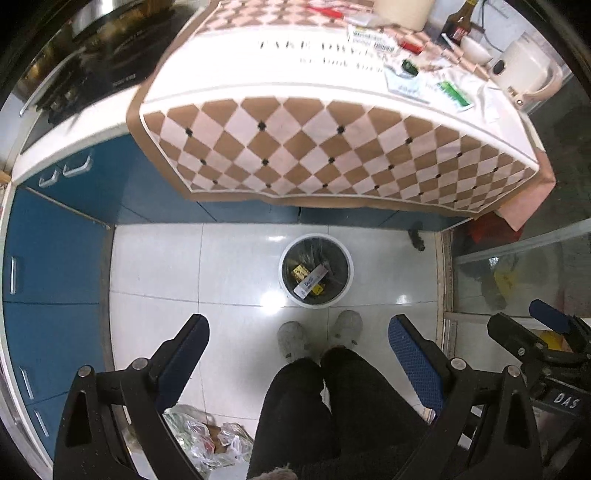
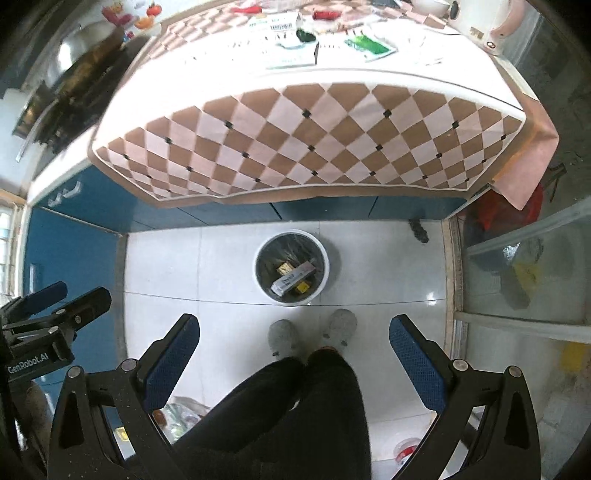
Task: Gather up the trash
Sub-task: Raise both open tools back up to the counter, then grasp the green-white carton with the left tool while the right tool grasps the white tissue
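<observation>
A white trash bin [image 1: 316, 301] with a dark liner stands on the floor below the table edge; it also shows in the right wrist view [image 2: 291, 299]. Inside lie a long white box [image 1: 311, 281] and yellow scraps. On the checkered tablecloth [image 1: 314, 147] lie wrappers: a green packet [image 1: 454, 94], a small green item [image 1: 408, 67] and a white barcode box [image 1: 369, 38]. My left gripper [image 1: 299, 332] is open and empty, held high above the floor. My right gripper [image 2: 295, 328] is open and empty too. Both point down at the bin.
A white kettle [image 1: 524, 72], a bowl [image 1: 476, 50] and a dark bottle [image 1: 460, 24] stand at the table's right end. Blue cabinets [image 1: 55, 258] line the left. The person's legs and slippers [image 1: 319, 334] stand before the bin. A plastic bag of rubbish [image 1: 207, 443] lies on the floor.
</observation>
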Motion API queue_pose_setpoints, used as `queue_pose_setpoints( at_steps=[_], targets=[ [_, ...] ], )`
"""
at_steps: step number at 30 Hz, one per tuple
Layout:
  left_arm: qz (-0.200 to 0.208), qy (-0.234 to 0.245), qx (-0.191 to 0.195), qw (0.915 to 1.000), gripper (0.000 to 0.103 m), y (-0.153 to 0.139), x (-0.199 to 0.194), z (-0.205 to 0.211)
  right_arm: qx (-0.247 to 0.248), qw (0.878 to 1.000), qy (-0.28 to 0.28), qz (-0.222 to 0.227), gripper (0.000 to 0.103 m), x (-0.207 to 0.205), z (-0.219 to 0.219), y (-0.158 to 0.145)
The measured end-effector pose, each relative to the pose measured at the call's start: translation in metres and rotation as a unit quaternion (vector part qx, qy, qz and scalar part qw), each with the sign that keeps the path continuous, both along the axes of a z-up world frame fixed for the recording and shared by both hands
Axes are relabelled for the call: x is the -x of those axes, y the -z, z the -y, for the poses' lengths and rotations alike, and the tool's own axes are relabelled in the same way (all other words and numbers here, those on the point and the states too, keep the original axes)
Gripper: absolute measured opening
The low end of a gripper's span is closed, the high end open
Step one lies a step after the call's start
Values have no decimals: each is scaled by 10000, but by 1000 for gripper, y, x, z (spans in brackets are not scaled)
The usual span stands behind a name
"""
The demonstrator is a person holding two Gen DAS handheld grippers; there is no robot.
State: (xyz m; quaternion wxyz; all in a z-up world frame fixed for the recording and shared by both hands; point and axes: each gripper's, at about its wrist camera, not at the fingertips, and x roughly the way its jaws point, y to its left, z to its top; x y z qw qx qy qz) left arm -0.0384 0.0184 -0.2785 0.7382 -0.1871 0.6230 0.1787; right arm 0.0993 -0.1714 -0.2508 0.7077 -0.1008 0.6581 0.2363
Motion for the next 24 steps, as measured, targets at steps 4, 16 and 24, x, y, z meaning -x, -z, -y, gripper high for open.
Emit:
queue_pose_setpoints(
  at_steps=[4,16,24],
  targets=[
    [218,36,-111,9997,99,-25,-10,-5,-344,9992,198,36,103,-3,1,-24],
    [772,-57,-975,9922,103,-58,-184,-38,-925,9918,816,330,103,-153,-4,-49],
    [226,-652,-384,9969,103,-13,-327,-85,-568,9881,1389,340,103,-330,2,5]
  ],
)
